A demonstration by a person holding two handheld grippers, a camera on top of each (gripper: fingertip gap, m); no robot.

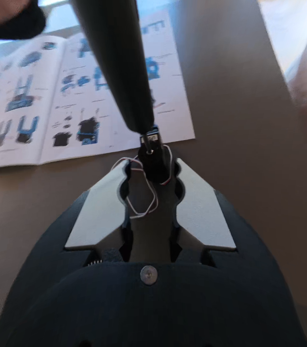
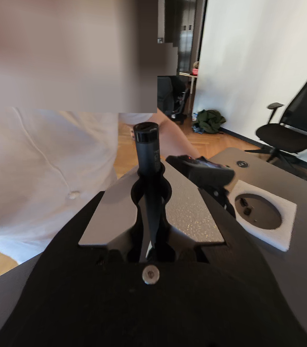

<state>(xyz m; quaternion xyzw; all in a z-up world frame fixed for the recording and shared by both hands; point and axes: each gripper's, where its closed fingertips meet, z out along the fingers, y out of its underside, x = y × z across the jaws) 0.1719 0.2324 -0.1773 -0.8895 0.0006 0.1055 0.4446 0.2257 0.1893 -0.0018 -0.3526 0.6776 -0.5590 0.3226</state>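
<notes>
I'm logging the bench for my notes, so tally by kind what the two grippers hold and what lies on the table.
Grippers: 2, left gripper and right gripper
Electric screwdriver: 1
Small black motor with wires: 1
Open instruction booklet: 1
White foam pad with a round hole: 1
Total: 6

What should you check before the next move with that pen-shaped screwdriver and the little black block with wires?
1. Left gripper shut on the small black motor block: ok.
2. Right gripper shut on the dark grey pen-shaped screwdriver: ok.
3. Screwdriver's metal tip meeting the silver screw on the block's top: looks ok, though blurred.
4. Thin white and red wires free of the left gripper's fingers: cannot tell; they loop between them.
5. Open paper instruction booklet lying flat on the brown table, beyond the block: ok.
</notes>
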